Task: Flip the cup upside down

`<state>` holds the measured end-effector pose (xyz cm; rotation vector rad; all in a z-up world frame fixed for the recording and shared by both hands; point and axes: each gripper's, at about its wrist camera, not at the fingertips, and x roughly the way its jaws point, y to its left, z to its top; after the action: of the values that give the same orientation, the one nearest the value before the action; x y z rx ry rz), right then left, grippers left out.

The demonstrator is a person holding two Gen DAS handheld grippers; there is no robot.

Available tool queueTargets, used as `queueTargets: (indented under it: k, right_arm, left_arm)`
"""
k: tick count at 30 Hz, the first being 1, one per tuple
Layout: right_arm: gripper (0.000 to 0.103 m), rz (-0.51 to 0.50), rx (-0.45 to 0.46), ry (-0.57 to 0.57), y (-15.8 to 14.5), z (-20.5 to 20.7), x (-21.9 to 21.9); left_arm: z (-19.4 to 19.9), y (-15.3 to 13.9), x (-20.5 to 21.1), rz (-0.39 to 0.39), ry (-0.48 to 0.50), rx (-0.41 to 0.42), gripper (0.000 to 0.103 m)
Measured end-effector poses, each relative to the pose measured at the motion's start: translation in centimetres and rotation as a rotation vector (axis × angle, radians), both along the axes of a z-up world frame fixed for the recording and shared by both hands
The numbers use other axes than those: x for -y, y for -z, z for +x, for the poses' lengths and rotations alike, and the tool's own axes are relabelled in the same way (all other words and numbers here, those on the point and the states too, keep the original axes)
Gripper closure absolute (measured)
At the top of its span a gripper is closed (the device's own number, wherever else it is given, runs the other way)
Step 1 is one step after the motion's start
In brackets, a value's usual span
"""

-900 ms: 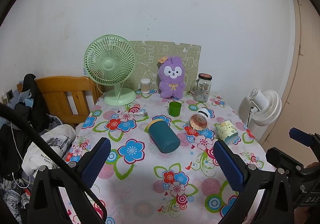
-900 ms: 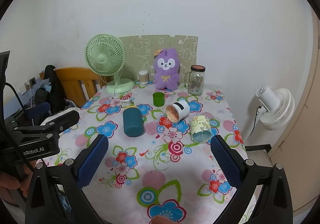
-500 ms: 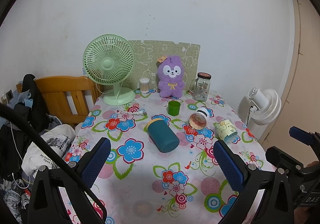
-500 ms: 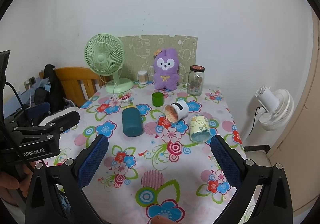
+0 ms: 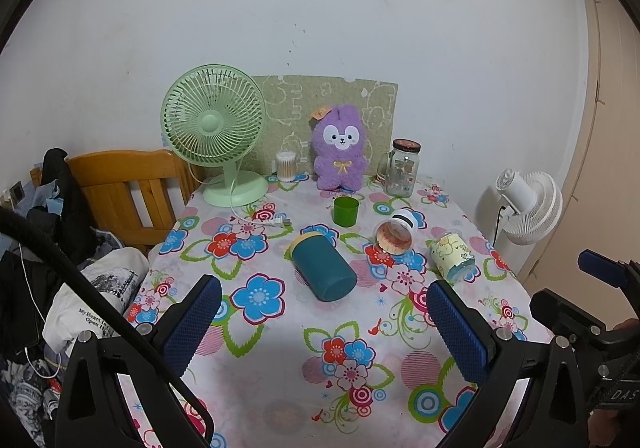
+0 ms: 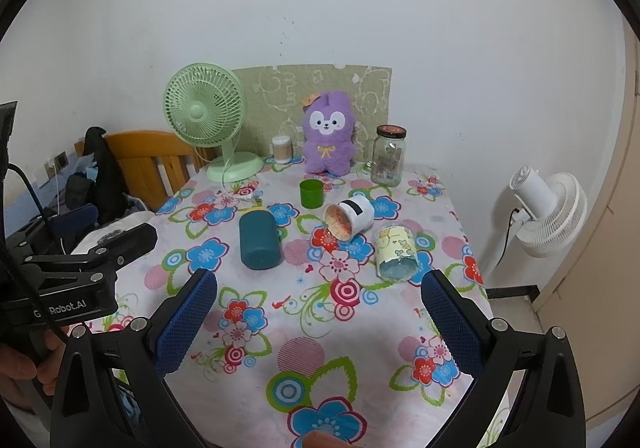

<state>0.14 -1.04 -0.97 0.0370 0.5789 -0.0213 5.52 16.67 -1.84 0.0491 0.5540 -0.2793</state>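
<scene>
Three cups lie on their sides on the flowered tablecloth: a dark teal cup point(image 5: 323, 268) point(image 6: 259, 235), a white cup with a patterned inside point(image 5: 394, 235) point(image 6: 348, 217), and a pale yellow cartoon cup point(image 5: 452, 256) point(image 6: 396, 253). A small green cup point(image 5: 345, 211) point(image 6: 311, 193) stands upright behind them. My left gripper point(image 5: 324, 318) is open and empty, near the table's front, short of the teal cup. My right gripper point(image 6: 320, 312) is open and empty too, short of the yellow cup.
Along the back wall stand a green desk fan point(image 5: 218, 136), a purple plush toy point(image 5: 340, 148), a glass jar point(image 5: 402, 168) and a cotton-swab tub point(image 5: 286, 167). A wooden chair point(image 5: 128, 184) with clothes is at left; a white floor fan point(image 5: 528, 204) at right.
Both views have shifted very slightly; the cups have not moved and both grippers have stayed open.
</scene>
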Motion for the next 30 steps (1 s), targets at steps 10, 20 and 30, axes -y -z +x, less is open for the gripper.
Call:
queueTargets:
  k: [10, 20, 30]
  right_arm:
    - [0.0, -0.004, -0.02, 0.007, 0.7, 0.7, -0.1]
    - [0.0, 0.007, -0.061, 0.035, 2.3, 2.5, 1.3]
    - [0.0, 0.064, -0.163, 0.083, 5.7, 6.4, 5.5]
  left_arm:
    - [1.2, 0.7, 0.7, 0.013, 0.01, -0.029, 0.0]
    - [3.0, 2.2, 1.8, 0.038, 0.027, -0.076, 0.0]
    - [7.4, 5.6, 5.3, 0.14, 0.107, -0.152, 0.0]
